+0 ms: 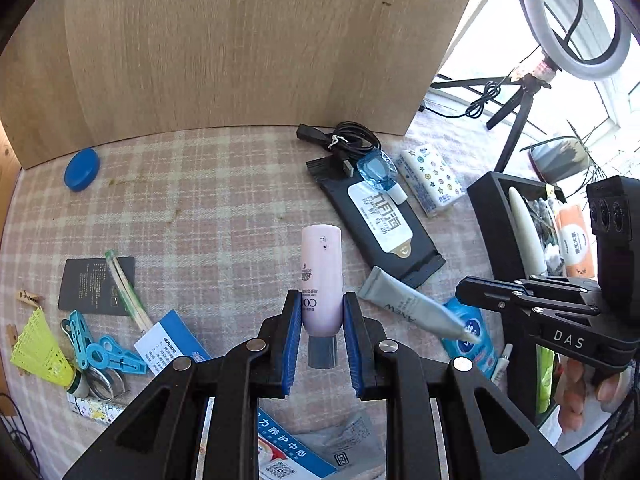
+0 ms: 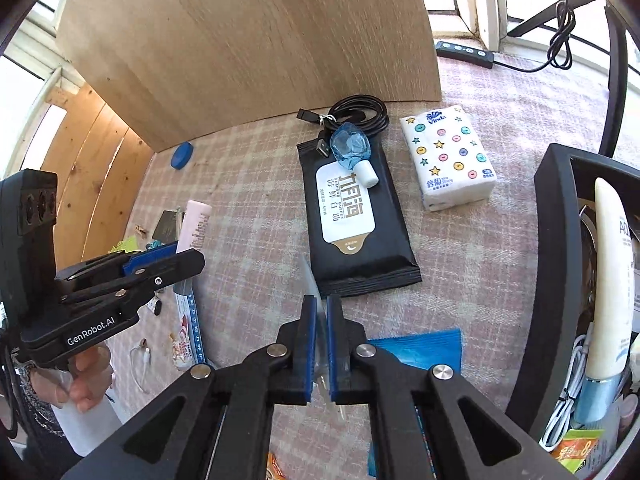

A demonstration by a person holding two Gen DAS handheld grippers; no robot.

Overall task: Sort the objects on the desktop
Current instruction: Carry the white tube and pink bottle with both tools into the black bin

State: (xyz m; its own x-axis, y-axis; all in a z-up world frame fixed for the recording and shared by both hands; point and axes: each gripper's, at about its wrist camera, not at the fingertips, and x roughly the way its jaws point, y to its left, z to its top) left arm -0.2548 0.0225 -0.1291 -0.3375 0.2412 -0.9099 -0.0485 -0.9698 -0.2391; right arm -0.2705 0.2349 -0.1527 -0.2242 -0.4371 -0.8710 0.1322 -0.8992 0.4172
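My left gripper (image 1: pixel 322 314) is shut on a pink bottle (image 1: pixel 321 272) with a grey cap, held above the checked cloth; it also shows in the right wrist view (image 2: pixel 194 228). My right gripper (image 2: pixel 320 316) is shut on a grey-silver tube (image 1: pixel 416 308), seen edge-on between its blue pads in the right wrist view (image 2: pixel 311 280). The right gripper body appears at the right of the left wrist view (image 1: pixel 532 304). A black storage box (image 2: pixel 560 264) with a cream tube (image 2: pixel 608 264) inside stands to the right.
On the cloth lie a black wipes pack (image 2: pixel 352 224), a blue bottle (image 2: pixel 352 148), a coiled black cable (image 2: pixel 360 114), a tissue pack (image 2: pixel 448 156), a blue lid (image 1: pixel 82 169), a black card (image 1: pixel 96 286), clips (image 1: pixel 104 350) and a yellow shuttlecock (image 1: pixel 40 348). A wooden board (image 1: pixel 240 48) stands behind.
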